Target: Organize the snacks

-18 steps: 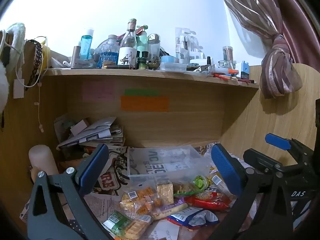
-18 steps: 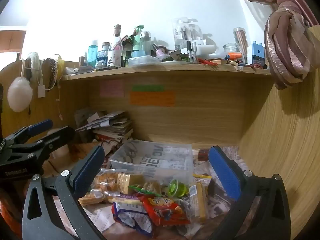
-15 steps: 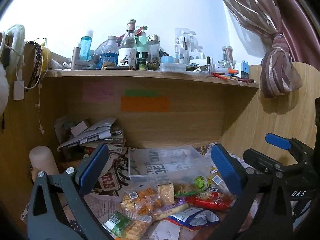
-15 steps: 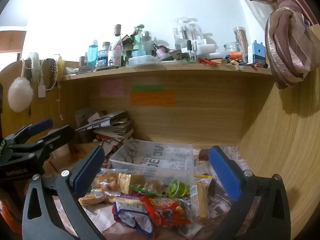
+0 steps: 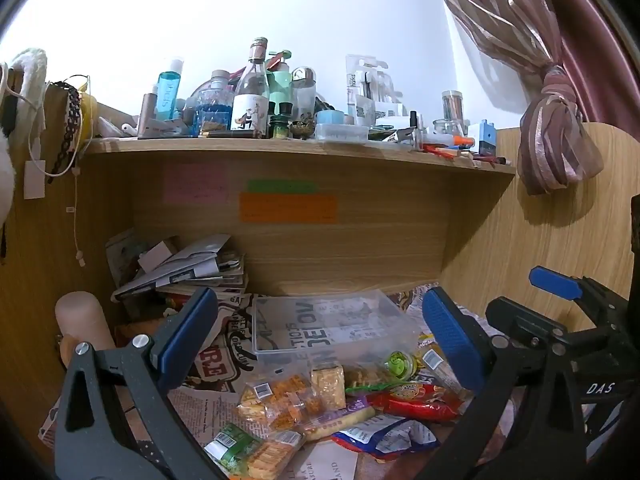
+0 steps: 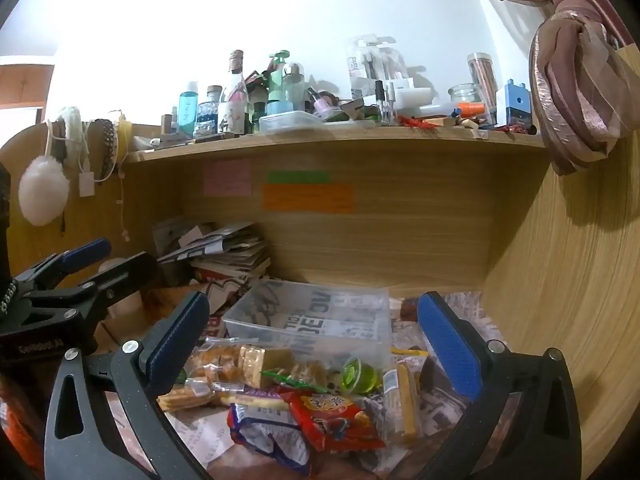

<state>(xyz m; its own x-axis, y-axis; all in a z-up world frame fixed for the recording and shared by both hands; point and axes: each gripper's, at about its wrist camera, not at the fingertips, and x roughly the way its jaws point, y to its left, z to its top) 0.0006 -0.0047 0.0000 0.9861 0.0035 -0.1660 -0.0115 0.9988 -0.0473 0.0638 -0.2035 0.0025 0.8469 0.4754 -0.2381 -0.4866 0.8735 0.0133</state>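
Left jaws: spread wide, nothing between the blue pads; the left gripper (image 5: 320,336) hovers above the snack pile, on the near side of the clear bin (image 5: 320,330).
Right jaws: also wide apart and empty; the right gripper (image 6: 316,340) hangs over the same pile, just in front of the bin.
Snacks: all loose on the newspaper in front of the bin, none inside it as far as can be seen. Orange cracker packs (image 5: 284,398) sit closest to the bin's front wall, the green jelly cup (image 6: 356,376) just in front of the bin's right corner, the red chip bag (image 6: 332,420) and blue-white bag (image 6: 264,436) farther out toward the camera.
Bin: open top, looks empty, newsprint showing through the walls.
Step in hand: probably picking a first item, nothing grabbed yet.
Doing it well: the pile overlaps, so take a top piece like the red bag first. Pinch a sealed edge rather than the puffy middle, since crackers likely crush easily. Lift clear of the bin's front wall before letting go.
Behind the bin: a stack of papers (image 5: 184,264), leave it alone.
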